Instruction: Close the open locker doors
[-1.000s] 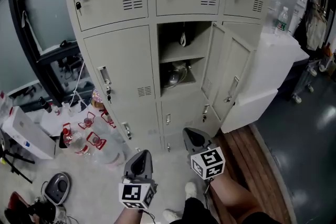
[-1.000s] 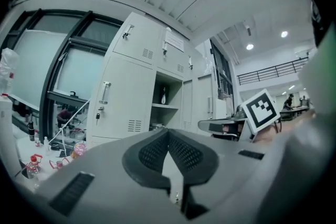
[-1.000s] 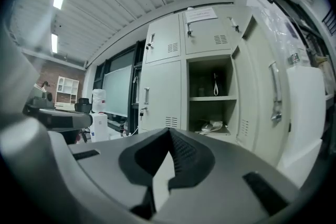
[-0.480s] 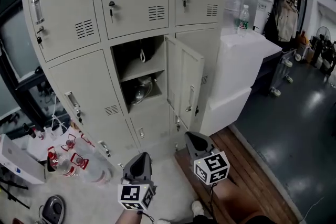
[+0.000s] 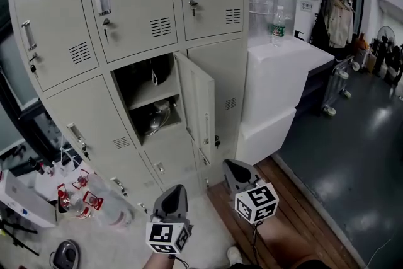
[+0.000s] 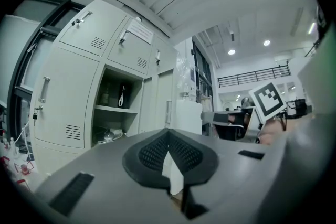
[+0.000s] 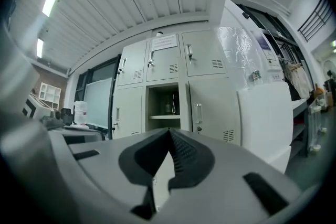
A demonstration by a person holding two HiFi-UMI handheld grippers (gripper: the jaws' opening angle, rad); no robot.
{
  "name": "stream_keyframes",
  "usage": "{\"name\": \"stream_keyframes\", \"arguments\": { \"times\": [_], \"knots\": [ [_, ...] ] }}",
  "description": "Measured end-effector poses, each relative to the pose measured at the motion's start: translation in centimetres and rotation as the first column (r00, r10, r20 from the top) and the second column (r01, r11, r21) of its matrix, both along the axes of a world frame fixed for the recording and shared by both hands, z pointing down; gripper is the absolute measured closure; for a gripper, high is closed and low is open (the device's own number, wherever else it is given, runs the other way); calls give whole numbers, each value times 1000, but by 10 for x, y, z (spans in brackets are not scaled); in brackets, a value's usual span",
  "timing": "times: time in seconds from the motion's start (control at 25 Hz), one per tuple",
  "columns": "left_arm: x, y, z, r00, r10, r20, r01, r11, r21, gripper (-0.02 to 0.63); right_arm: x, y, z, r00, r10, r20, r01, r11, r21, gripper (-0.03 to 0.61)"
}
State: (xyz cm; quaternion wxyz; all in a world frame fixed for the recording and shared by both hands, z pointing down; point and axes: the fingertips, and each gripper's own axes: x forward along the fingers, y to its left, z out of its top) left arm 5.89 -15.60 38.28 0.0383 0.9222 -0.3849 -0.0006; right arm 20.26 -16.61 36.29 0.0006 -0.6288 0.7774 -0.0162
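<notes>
One beige metal locker door (image 5: 200, 104) stands open beside middle compartment (image 5: 148, 94). Left gripper (image 5: 172, 191), right gripper (image 5: 231, 165): jaws pressed together, empty, well apart from door. Step: approach. Next: reach door's outer face, push it shut.

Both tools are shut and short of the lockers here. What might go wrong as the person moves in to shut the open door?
The open door stands nearly edge-on to the person, so the shut right tool might slip off its thin edge when pushing.
The things on the lower shelf seem near the front; if they stick out, the door may bounce back unlatched.
Bottles on the floor at the left might get kicked.
</notes>
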Motion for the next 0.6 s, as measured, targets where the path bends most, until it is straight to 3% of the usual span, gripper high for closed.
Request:
{"name": "stream_keyframes", "arguments": {
  "times": [0.6],
  "knots": [
    [51,-12,-10,997,-82,7,82,996,25,610,31,-31,-14,990,-141,17,140,989,52,576]
  ]
}}
